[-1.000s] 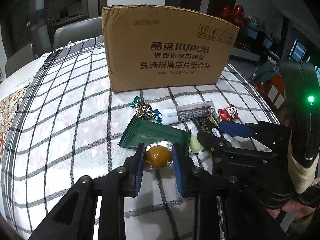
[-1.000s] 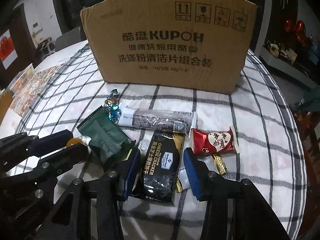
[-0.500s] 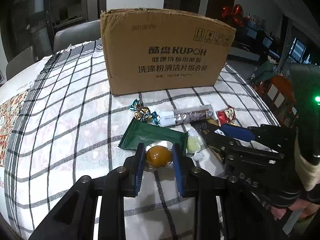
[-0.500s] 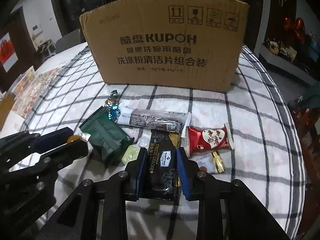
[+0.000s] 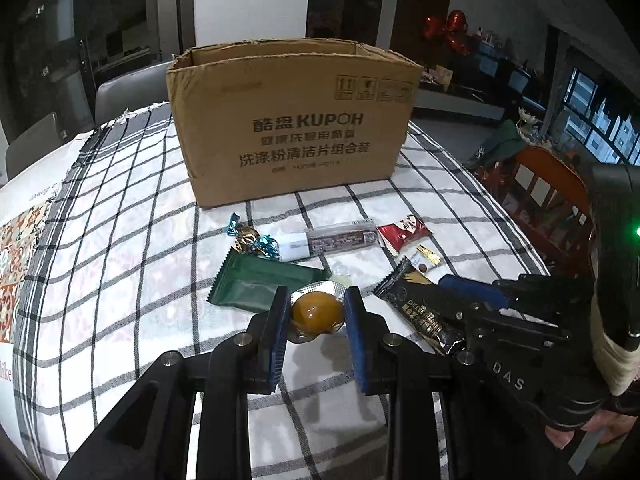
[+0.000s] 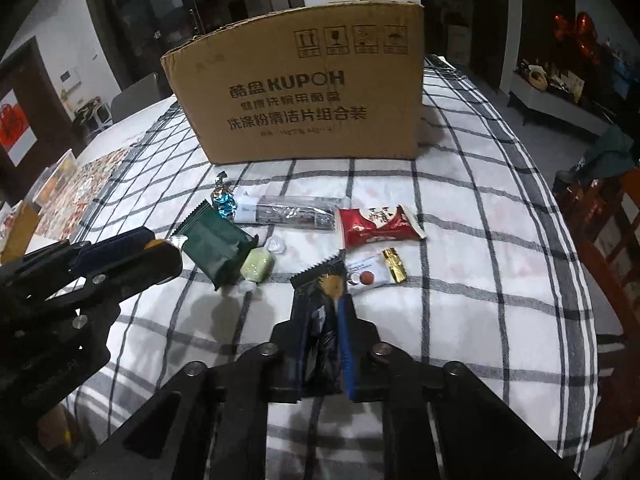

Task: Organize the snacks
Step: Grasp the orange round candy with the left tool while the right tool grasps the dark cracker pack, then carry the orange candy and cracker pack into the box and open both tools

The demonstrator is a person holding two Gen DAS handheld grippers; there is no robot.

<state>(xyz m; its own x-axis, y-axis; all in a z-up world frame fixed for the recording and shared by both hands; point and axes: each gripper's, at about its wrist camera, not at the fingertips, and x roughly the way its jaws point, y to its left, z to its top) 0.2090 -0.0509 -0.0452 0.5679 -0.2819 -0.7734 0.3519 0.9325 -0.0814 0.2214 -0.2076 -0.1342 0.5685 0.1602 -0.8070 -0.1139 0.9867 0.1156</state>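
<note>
My left gripper point(image 5: 317, 296) is shut on an orange jelly cup point(image 5: 318, 312) with a foil lid, held just above the checked tablecloth point(image 5: 120, 264). In the right wrist view, my right gripper point(image 6: 322, 308) is shut on a black cheese cracker packet point(image 6: 320, 280), which is squeezed narrow and raised off the cloth. The same packet point(image 5: 420, 304) shows to the right of the jelly in the left wrist view. An open cardboard box point(image 5: 292, 128) stands behind the snacks. Still on the cloth are a green packet point(image 6: 216, 244), a long tube packet point(image 6: 288, 212) and a red packet point(image 6: 376, 226).
Foil-wrapped candies point(image 6: 224, 200), a pale green sweet point(image 6: 258, 266) and a small white packet with a gold end point(image 6: 372, 274) lie among the snacks. A patterned mat point(image 5: 20, 248) covers the table's left side. An orange wooden chair point(image 5: 548, 192) stands at the right edge.
My right gripper's jaws closed on the black cracker packet and lifted it off the cloth. The left gripper rose with the jelly cup, and the box's open top came into view.
</note>
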